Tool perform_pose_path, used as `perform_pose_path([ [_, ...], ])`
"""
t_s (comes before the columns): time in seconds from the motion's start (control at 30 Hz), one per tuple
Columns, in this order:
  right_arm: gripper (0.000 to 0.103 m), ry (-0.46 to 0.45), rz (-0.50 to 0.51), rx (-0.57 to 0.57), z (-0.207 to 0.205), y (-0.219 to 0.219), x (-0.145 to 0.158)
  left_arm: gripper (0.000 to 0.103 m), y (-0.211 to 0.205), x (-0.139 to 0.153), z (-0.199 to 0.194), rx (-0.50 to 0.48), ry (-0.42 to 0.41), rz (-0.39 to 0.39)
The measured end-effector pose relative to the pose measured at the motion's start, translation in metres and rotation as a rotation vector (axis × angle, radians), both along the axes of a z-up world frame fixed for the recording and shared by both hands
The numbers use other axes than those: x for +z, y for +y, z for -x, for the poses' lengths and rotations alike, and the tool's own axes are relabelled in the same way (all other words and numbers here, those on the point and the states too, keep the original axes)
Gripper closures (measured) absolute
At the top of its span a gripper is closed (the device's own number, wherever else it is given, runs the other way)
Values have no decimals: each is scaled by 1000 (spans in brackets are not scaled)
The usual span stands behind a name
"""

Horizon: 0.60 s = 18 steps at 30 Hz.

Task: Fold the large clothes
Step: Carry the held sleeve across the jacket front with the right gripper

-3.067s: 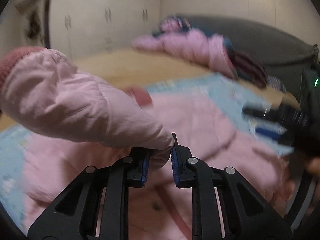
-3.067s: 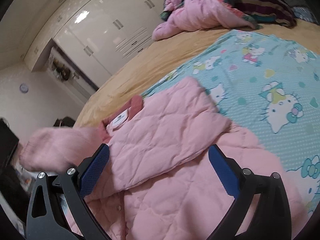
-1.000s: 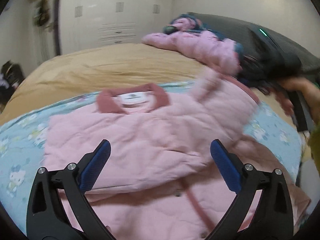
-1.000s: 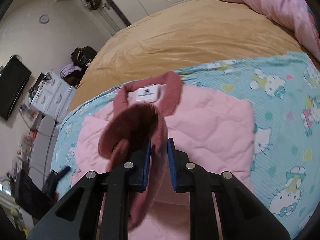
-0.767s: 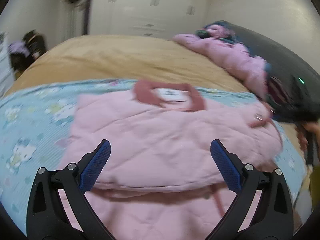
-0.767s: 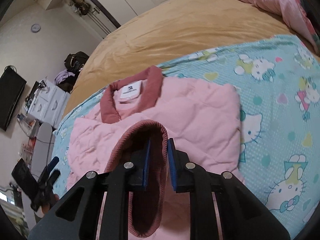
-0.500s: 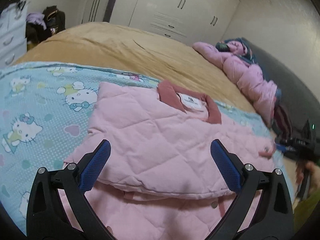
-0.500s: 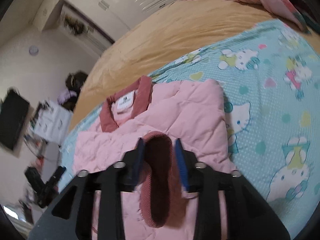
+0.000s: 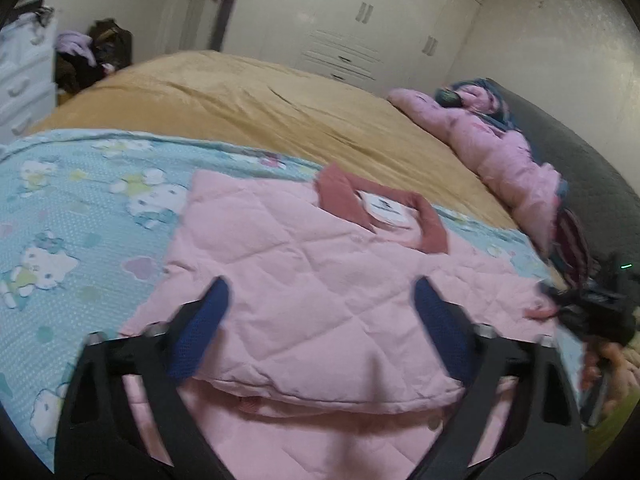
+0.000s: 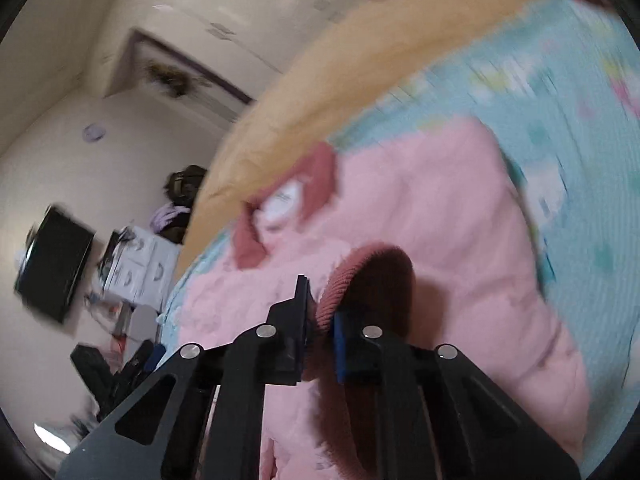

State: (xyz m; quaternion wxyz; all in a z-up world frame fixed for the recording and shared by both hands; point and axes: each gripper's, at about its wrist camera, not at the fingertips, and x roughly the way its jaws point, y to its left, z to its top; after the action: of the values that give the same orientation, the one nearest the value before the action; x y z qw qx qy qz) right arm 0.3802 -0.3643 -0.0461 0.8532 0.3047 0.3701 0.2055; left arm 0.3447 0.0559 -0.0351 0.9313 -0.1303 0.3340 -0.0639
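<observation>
In the left wrist view, a pink quilted jacket (image 9: 320,300) is seen lying flat on a blue cartoon-print sheet (image 9: 72,216), filling the centre and the 6 o'clock area. Its padding is stitched in diamond shapes, and one panel is folded over the body, leaving a soft rounded edge low in the frame. A ribbed dark-red collar (image 9: 380,212) with a white label is placed toward 1 o'clock. The left gripper (image 9: 320,336) is held above the jacket with its blue-padded fingers spread wide and nothing between them. A tan bedspread (image 9: 260,108) is spread beyond the sheet, and a second, crumpled pink garment (image 9: 504,148) is heaped at 2 o'clock against a dark grey headboard (image 9: 580,168). White cupboards (image 9: 360,24) are seen at 12 o'clock.

In the right wrist view, which is blurred, the right gripper (image 10: 320,324) is closed on the jacket's ribbed dark-red cuff (image 10: 360,280), whose round opening is turned toward the camera at the centre. The jacket is spread from the centre to 4 o'clock.
</observation>
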Motion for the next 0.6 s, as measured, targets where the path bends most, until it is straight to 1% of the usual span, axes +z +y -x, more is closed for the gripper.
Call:
perform_pose_path([
  [0.07, 96, -113, 55, 22, 1, 7, 29, 44, -3, 3, 1, 8, -18, -33],
  [0.13, 97, -163, 135, 20, -1, 12, 46, 51, -2, 2, 0, -12, -21, 11],
  [0.17, 97, -179, 161, 20, -4, 15, 50, 52, -3, 1, -1, -19, -16, 21],
  [0.23, 97, -209, 208, 15, -9, 20, 53, 52, -7, -2, -3, -31, -8, 5],
  [0.33, 97, -191, 277, -23, -16, 26, 44, 52, -15, -8, -7, -48, 13, -25],
  [0.43, 97, -162, 309, -56, -19, 27, 29, 52, -18, -12, -8, -63, 21, -39],
  [0.5, 97, -135, 306, -78, -18, 21, 18, 52, -18, -14, -10, -66, 30, -50],
  [0.57, 96, -103, 299, -108, -17, 17, 10, 52, -17, -19, -12, -68, 51, -38],
  [0.6, 94, -103, 311, -119, -15, 18, 7, 52, -16, -21, -14, -66, 59, -26],
])
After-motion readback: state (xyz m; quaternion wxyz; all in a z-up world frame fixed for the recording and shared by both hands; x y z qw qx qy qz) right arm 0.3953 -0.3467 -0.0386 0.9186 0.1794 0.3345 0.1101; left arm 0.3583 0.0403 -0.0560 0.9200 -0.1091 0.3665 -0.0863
